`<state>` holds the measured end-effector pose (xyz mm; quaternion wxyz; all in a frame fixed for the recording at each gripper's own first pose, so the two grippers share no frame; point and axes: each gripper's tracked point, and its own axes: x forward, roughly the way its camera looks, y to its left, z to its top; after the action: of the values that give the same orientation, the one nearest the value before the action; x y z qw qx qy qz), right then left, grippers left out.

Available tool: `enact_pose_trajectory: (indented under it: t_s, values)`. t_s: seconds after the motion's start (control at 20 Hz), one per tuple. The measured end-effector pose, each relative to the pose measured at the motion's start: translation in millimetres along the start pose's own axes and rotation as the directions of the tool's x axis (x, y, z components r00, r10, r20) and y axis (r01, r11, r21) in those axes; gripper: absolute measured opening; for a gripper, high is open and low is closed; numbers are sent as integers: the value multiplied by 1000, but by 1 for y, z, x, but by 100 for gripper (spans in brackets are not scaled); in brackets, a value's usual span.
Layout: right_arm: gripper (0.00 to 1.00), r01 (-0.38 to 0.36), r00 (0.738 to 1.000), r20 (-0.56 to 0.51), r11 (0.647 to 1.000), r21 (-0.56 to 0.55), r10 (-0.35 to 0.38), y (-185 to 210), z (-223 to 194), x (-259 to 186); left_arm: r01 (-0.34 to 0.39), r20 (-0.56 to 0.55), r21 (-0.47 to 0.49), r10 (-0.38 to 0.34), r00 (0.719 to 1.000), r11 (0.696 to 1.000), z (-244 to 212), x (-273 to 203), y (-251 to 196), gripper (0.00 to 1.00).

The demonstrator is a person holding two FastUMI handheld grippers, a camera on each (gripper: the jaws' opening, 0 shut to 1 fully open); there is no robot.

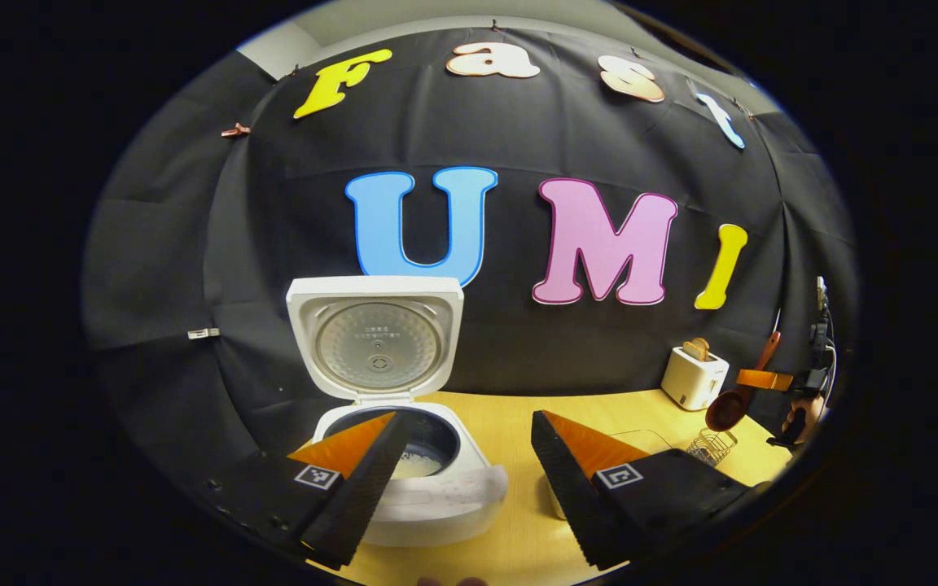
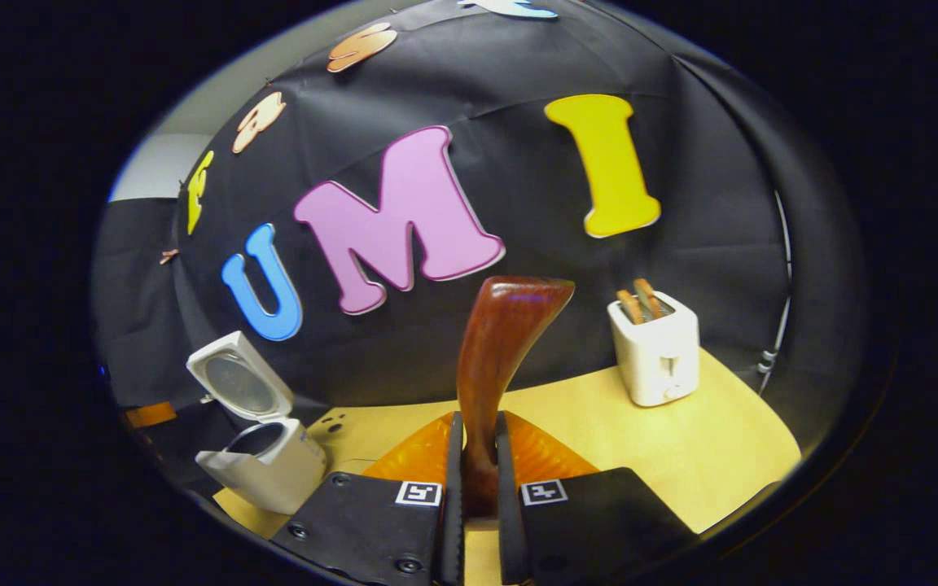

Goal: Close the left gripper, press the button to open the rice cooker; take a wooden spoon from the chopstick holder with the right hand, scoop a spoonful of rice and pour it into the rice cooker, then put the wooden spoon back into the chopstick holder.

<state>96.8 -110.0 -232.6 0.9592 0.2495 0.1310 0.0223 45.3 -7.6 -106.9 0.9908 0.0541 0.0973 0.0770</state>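
Right tool: the right tool (image 2: 479,464) is clenched on the handle of the wooden spoon (image 2: 501,350), both fingers pressing it, the free end of the handle standing up past the fingertips.
Spoon bowl: in the left gripper view the same spoon hangs bowl-down just above the wire chopstick holder (image 1: 711,446) at the far right of the bench (image 1: 510,423).
Left tool: the left tool (image 1: 469,464) is released, jaws wide apart, hovering just in front of the rice cooker (image 1: 428,488).
Rice cooker: lid (image 1: 375,338) upright and open; white rice shows in the inner pot.
Nearby: a white toaster (image 2: 655,350) stands behind the holder.
Risk 1: a narrow grip on a smooth handle may let the spoon swivel and miss the holder.
Risk 2: the bowl could catch the wire rim and tip the light holder.
Stage: judging by the rice in the pot, this looks like the return step.
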Motion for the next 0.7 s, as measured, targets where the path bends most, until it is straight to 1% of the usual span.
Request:
enact_pose_trajectory:
  t_s: [0.1,0.2,0.35,0.55,0.7]
  values:
    - [20,-44,999,-28,999,-24,43,29,-12,11,-8,-1,-5,8,1000,1000,-2,-3,10,98]
    - [20,-75,996,-60,995,-67,71,53,-29,24,-15,-2,-12,15,1000,1000,-4,-6,19,98]
    - [21,-87,991,-114,986,-143,71,76,-62,44,-23,-5,-20,23,1000,1000,-7,-11,31,98]
    - [21,-38,979,-203,958,-283,-21,73,-108,63,-32,-20,-26,32,999,999,-16,-14,47,98]
    - [21,-11,966,-244,922,-388,-91,67,-132,71,-35,-31,-33,34,999,999,-23,-11,57,98]
